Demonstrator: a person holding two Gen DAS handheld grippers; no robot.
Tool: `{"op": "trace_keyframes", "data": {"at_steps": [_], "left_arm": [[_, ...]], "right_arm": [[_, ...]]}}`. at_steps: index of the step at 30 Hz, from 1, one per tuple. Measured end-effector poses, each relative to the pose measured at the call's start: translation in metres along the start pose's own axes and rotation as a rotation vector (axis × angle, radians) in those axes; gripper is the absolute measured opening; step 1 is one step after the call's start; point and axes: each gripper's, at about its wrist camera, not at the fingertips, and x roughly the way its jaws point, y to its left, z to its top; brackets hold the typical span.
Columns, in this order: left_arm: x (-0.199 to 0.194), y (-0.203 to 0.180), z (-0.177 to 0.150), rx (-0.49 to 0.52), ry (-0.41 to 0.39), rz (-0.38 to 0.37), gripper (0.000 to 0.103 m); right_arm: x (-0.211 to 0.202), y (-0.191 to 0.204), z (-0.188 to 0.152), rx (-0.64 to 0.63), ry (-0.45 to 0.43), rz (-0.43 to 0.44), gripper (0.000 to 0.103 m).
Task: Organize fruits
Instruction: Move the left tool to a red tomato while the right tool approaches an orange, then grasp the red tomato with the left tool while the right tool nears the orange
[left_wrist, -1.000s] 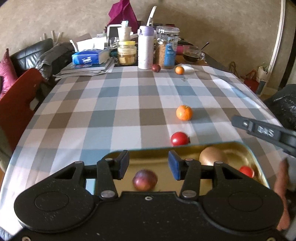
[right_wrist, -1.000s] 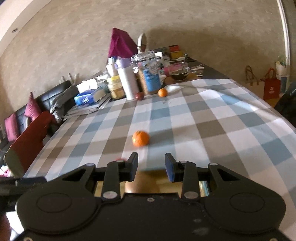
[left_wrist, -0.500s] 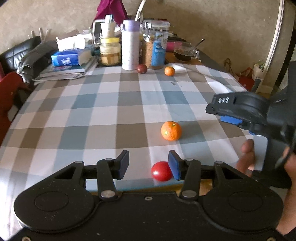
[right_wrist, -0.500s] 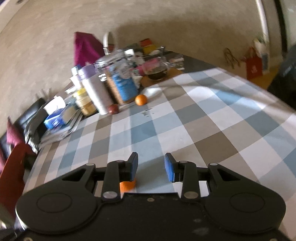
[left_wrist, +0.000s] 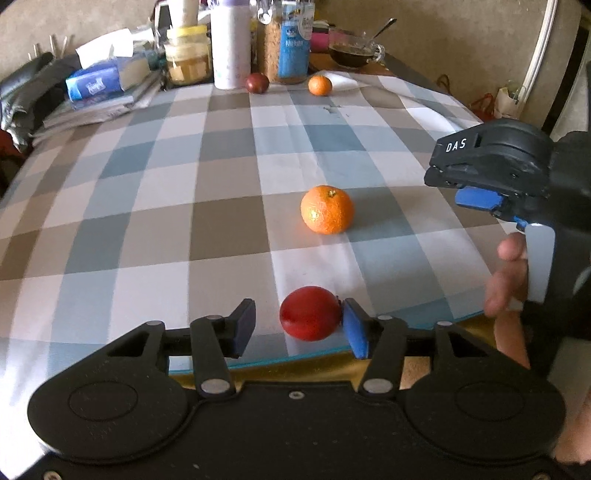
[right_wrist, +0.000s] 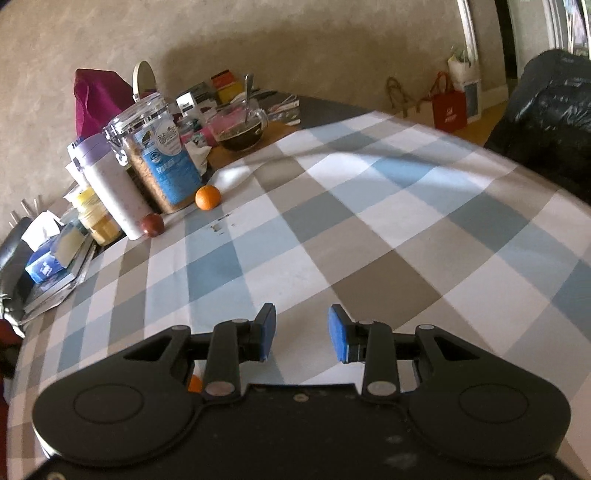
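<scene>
In the left wrist view my left gripper (left_wrist: 300, 328) is open, and a red fruit (left_wrist: 310, 313) lies on the checked tablecloth between its fingers, against the right pad (left_wrist: 354, 332). An orange (left_wrist: 327, 209) sits further ahead. A dark plum (left_wrist: 257, 82) and a small orange (left_wrist: 320, 85) lie at the far end by the jars. The gold tray's rim (left_wrist: 321, 363) shows just below the fingers. My right gripper (left_wrist: 476, 197) hangs at the right. In the right wrist view my right gripper (right_wrist: 302, 332) is open and empty above the cloth; the plum (right_wrist: 151, 225) and small orange (right_wrist: 208, 197) lie far ahead.
Jars (left_wrist: 291, 40), a white bottle (left_wrist: 229, 44), a tissue box (left_wrist: 96, 85), papers and a glass bowl (left_wrist: 352, 51) crowd the far end. A black bag (right_wrist: 550, 110) and a red bag (right_wrist: 448, 110) lie beyond the table's right edge.
My left gripper moved forward off the tray so the red fruit now sits between its fingers. My right gripper swung up and forward past the near orange.
</scene>
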Motion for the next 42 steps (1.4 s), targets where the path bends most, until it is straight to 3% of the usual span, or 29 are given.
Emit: {"op": "trace_keyframes", "data": {"at_steps": [4, 8, 14, 18, 21, 30, 33, 37, 42], "left_arm": [[0.011, 0.008, 0.006, -0.044, 0.003, 0.022, 0.045], [0.017, 0.024, 0.015, -0.102, -0.028, 0.11, 0.045], [0.026, 0.055, 0.028, -0.206, -0.039, 0.174, 0.04], [0.027, 0.066, 0.025, -0.248, -0.069, 0.164, 0.04], [0.026, 0.064, 0.024, -0.245, -0.075, 0.168, 0.041], [0.007, 0.07, 0.02, -0.257, -0.13, 0.104, 0.045], [-0.001, 0.07, 0.013, -0.242, -0.121, 0.057, 0.045], [-0.013, 0.06, 0.006, -0.158, -0.129, 0.005, 0.054], [-0.018, 0.038, -0.006, -0.008, -0.124, -0.056, 0.056]], "right_arm": [[0.0, 0.001, -0.001, -0.015, 0.011, 0.009, 0.035], [0.002, 0.001, -0.002, -0.011, 0.036, 0.032, 0.035], [0.004, 0.004, -0.004, -0.025, 0.064, 0.06, 0.035], [0.002, 0.008, -0.006, -0.041, 0.077, 0.102, 0.035], [-0.002, 0.012, -0.008, -0.054, 0.095, 0.18, 0.035], [-0.019, 0.045, -0.026, -0.254, 0.081, 0.323, 0.035], [-0.021, 0.048, -0.03, -0.279, 0.052, 0.29, 0.035], [-0.018, 0.044, -0.026, -0.234, 0.057, 0.275, 0.035], [-0.017, 0.04, -0.024, -0.207, 0.056, 0.259, 0.035]]}}
